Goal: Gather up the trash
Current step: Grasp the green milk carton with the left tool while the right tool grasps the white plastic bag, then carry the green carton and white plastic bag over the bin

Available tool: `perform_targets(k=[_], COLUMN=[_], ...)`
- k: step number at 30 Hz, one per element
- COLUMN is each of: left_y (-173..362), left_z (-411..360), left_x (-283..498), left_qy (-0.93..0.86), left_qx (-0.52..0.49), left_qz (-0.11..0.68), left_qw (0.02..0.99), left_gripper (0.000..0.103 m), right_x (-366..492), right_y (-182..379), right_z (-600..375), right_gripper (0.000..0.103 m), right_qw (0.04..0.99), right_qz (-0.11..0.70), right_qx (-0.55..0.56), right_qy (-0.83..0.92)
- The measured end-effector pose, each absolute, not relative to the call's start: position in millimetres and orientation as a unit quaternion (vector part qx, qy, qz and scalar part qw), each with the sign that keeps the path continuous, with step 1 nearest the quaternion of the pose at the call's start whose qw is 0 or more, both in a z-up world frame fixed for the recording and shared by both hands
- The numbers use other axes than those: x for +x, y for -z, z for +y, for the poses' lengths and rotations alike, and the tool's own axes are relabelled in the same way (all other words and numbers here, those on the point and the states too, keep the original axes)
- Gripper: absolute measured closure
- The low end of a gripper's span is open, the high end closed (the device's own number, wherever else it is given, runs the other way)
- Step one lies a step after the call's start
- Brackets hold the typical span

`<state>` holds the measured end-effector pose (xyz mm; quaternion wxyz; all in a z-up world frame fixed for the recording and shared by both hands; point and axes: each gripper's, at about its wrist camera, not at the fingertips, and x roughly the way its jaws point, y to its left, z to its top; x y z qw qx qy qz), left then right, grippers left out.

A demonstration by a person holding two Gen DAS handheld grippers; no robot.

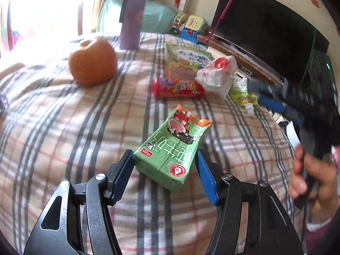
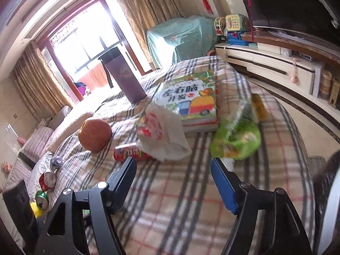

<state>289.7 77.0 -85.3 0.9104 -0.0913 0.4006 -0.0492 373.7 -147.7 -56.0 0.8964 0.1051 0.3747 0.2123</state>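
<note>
A green drink carton (image 1: 170, 148) with a cartoon print sits between the blue pads of my left gripper (image 1: 163, 155), which is shut on its lower end above the plaid cloth. My right gripper (image 2: 173, 163) is open with only cloth between its fingers. Just beyond its right fingertip lies a crumpled green pouch (image 2: 235, 140), also seen as the green pouch (image 1: 244, 97) in the left wrist view. A crumpled white bag (image 2: 163, 133) with red print and a red candy tube (image 2: 127, 152) lie past its left fingertip.
On the plaid table (image 1: 63, 127) are an orange-brown fruit (image 1: 93, 61), a purple tumbler (image 1: 131, 21) and a picture book (image 2: 191, 97). A hand (image 1: 308, 170) holds the other gripper at the right edge. A dark TV (image 1: 265, 27) stands behind; cans (image 2: 47, 178) lie far left.
</note>
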Motion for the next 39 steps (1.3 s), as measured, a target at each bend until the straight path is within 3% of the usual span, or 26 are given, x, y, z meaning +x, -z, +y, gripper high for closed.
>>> perform_targets(k=[7, 8, 9, 12, 14, 18, 22, 23, 25, 26, 39], left_y=[93.5, 92.7, 92.5, 92.0, 91.2, 86.6, 86.5, 87.5, 89.1, 89.7, 67.3], left_z=[77.4, 77.7, 78.7, 81.6, 83.8, 83.2, 72.5, 69.0, 61.7, 58.7, -21.5], left_x=[291.3, 288.9, 288.4, 288.4, 286.9, 283.6, 291.2, 295.2, 300.6, 301.4, 246.6], left_qy=[0.056, 0.059, 0.061, 0.061, 0.056, 0.040, 0.037, 0.041, 0.057, 0.060, 0.140], left_qx=[-0.091, -0.094, -0.097, -0.106, -0.109, -0.100, -0.069, -0.061, -0.051, -0.047, -0.042], left_qz=[0.412, 0.410, 0.409, 0.405, 0.403, 0.393, 0.398, 0.400, 0.406, 0.410, 0.394], left_qw=[0.905, 0.905, 0.905, 0.906, 0.907, 0.913, 0.914, 0.914, 0.911, 0.909, 0.908], left_gripper=[0.039, 0.037, 0.037, 0.037, 0.035, 0.022, 0.022, 0.022, 0.043, 0.045, 0.046], right_x=[411.9, 415.3, 415.7, 402.5, 386.1, 346.9, 309.2, 298.3, 282.8, 274.5, 201.3], right_y=[62.2, 64.8, 65.3, 59.1, 52.6, 45.0, 51.4, 54.6, 58.3, 59.9, 38.0], right_z=[-126.4, -124.5, -123.3, -125.0, -130.9, -151.2, -177.3, -183.3, -192.5, -197.8, -255.3], right_gripper=[0.029, 0.037, 0.057, 0.088, 0.088, 0.089, 0.089, 0.089, 0.089, 0.089, 0.093], right_qw=[0.896, 0.893, 0.893, 0.896, 0.896, 0.895, 0.887, 0.886, 0.885, 0.885, 0.903], right_qz=[0.373, 0.374, 0.372, 0.365, 0.359, 0.352, 0.364, 0.366, 0.369, 0.370, 0.340], right_qx=[0.096, 0.096, 0.095, 0.083, 0.082, 0.095, 0.123, 0.128, 0.136, 0.142, 0.161], right_qy=[-0.222, -0.230, -0.237, -0.241, -0.247, -0.257, -0.255, -0.254, -0.249, -0.246, -0.207])
